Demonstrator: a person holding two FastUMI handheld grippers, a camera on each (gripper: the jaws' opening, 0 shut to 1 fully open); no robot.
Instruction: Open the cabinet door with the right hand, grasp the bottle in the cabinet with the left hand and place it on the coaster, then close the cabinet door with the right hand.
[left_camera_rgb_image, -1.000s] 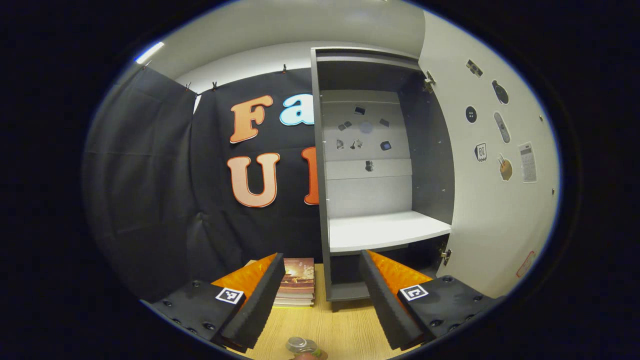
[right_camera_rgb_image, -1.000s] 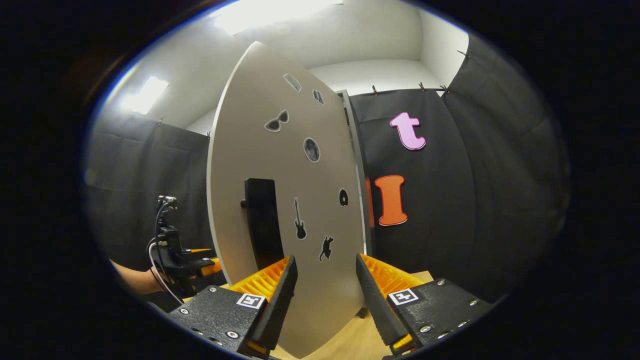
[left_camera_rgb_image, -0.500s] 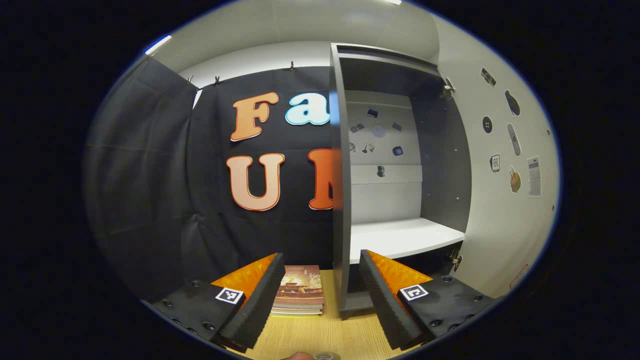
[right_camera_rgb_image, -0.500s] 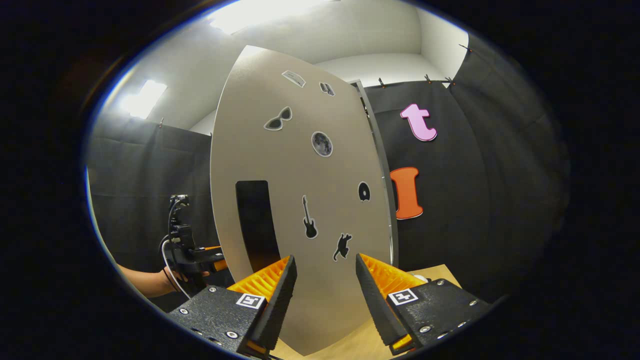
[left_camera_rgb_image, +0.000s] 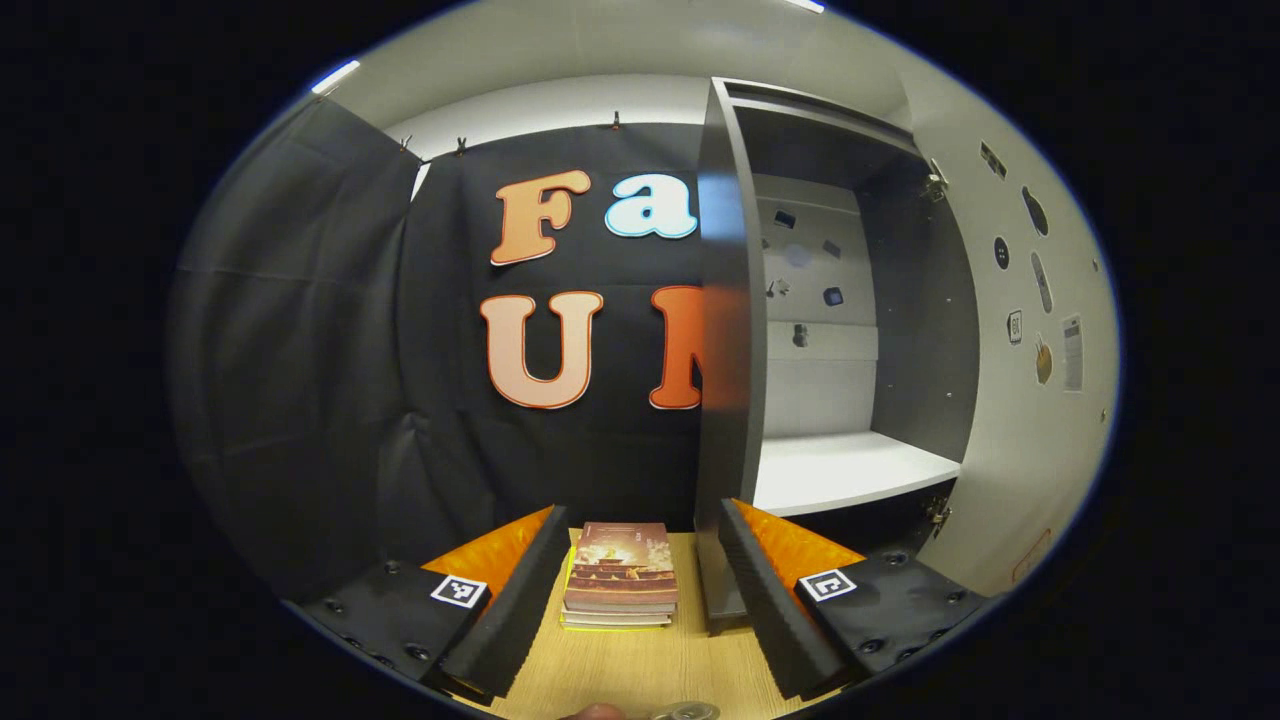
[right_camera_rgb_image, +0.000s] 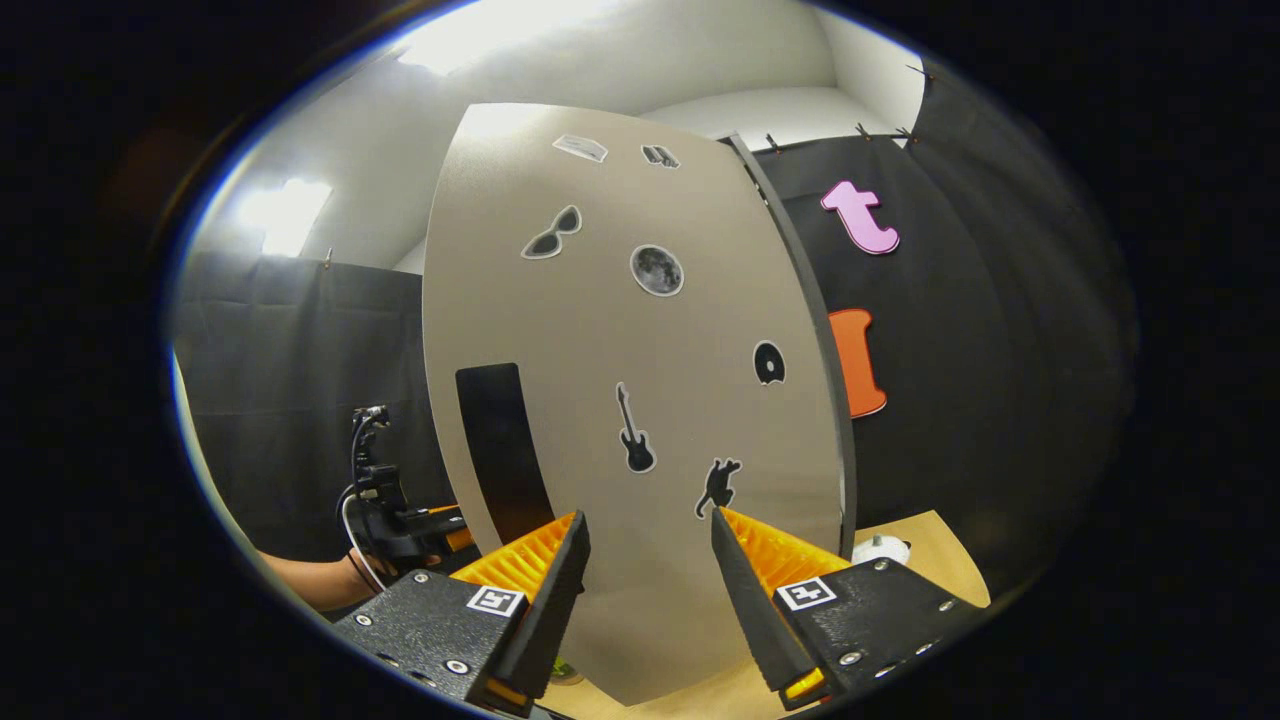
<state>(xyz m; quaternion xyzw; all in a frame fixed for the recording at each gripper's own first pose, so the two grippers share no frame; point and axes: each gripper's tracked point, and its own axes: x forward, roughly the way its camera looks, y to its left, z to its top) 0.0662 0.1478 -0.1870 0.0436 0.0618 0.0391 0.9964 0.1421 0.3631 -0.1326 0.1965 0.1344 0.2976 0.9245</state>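
In the left gripper view my left gripper (left_camera_rgb_image: 645, 510) is open and holds nothing, above the wooden table (left_camera_rgb_image: 640, 670). A silvery cap (left_camera_rgb_image: 685, 712), apparently the bottle's top, peeks in at the lower edge; what it stands on is hidden. The grey cabinet (left_camera_rgb_image: 730, 400) is to the right with a bare white shelf (left_camera_rgb_image: 850, 470) and its door (left_camera_rgb_image: 1040, 400) swung wide. In the right gripper view my right gripper (right_camera_rgb_image: 650, 520) is open, close to the door's outer face (right_camera_rgb_image: 640, 400) with its stickers and black handle (right_camera_rgb_image: 495, 450). The left gripper (right_camera_rgb_image: 400, 520) shows beyond the door's edge, held by a hand.
A stack of books (left_camera_rgb_image: 620, 575) lies on the table just left of the cabinet's foot. A small white object (right_camera_rgb_image: 880, 548) sits on the table right of the door. Black cloth walls close in the back and both sides.
The left gripper has drawn back and leftward, so the cabinet shifted right and the cap slid to the lower edge. The door's outer face has turned more squarely toward the right gripper.
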